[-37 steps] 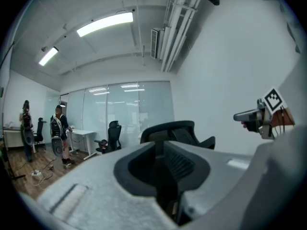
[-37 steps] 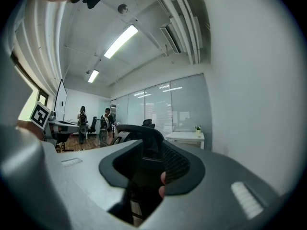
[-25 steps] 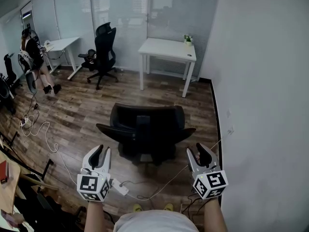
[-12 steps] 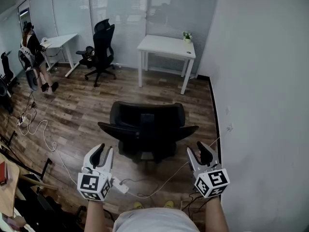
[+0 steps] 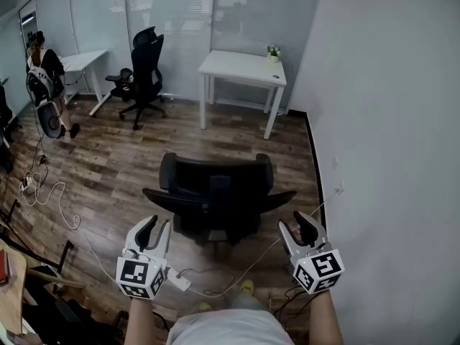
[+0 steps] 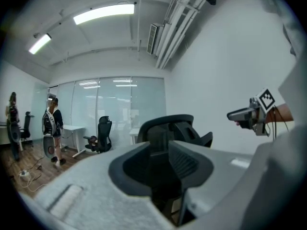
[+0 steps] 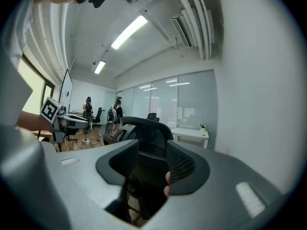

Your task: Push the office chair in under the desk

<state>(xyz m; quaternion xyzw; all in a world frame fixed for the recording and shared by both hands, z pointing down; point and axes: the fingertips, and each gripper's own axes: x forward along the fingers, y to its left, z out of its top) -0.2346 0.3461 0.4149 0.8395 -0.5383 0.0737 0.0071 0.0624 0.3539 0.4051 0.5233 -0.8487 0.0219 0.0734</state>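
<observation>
The office chair (image 5: 215, 192) stands well short of the desk (image 5: 243, 67), backrest nearest; left gripper (image 5: 157, 226) and right gripper (image 5: 295, 223) gape empty; probably heavy, free-rolling and swivel-prone, so push both edges of the stiff backrest.

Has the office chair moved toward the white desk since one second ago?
No. The office chair keeps about the same gap to the white desk and the floor power strip.

Grey left hand-held gripper (image 5: 154, 230) and right hand-held gripper (image 5: 298, 230) carry black-and-white marker cubes (image 5: 139, 277); the wearer's shirt (image 5: 223, 330) is pale.
</observation>
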